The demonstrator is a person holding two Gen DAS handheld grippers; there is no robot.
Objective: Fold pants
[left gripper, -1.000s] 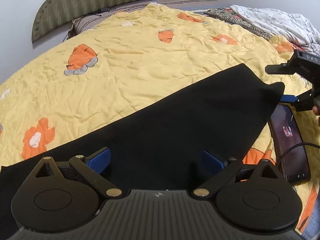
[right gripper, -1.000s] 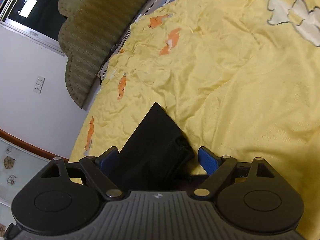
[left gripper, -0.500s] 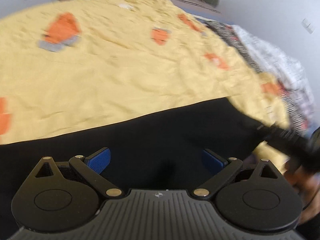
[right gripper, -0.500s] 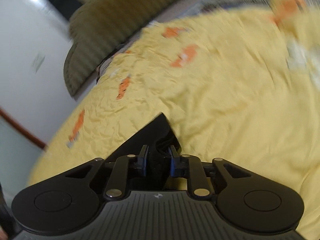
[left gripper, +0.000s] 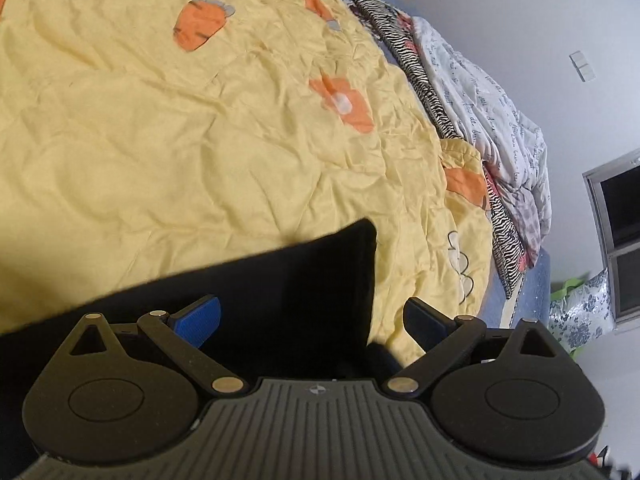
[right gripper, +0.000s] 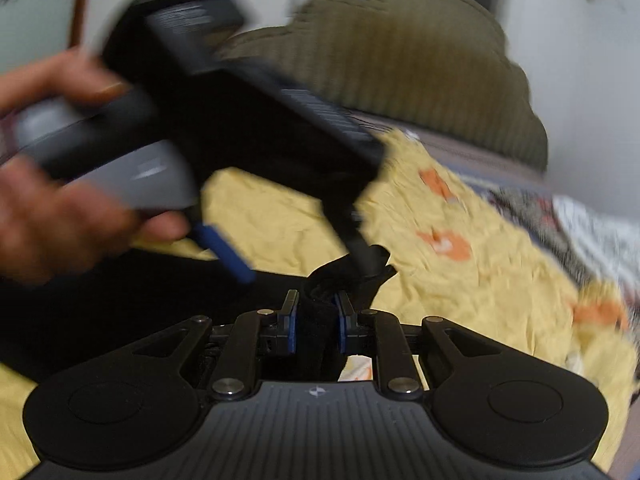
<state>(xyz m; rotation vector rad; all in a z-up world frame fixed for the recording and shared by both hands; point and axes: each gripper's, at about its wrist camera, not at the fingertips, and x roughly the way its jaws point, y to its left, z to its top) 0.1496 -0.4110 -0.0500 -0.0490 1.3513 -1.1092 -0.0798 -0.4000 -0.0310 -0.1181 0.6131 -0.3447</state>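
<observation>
The right gripper [right gripper: 314, 326] had closed on the black pants [right gripper: 320, 288] since a second earlier. The left gripper [left gripper: 312, 320] stayed open above the pants' corner.

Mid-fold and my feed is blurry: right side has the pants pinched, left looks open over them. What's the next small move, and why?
Probably close the left hand-held gripper on the pants. Its jaws stand wide apart with the black cloth's edge lying between them, ungripped, while the right hand-held gripper is already shut on a bunched corner of the pants. With both ends gripped, the cloth could be carried over the yellow quilt evenly.
</observation>
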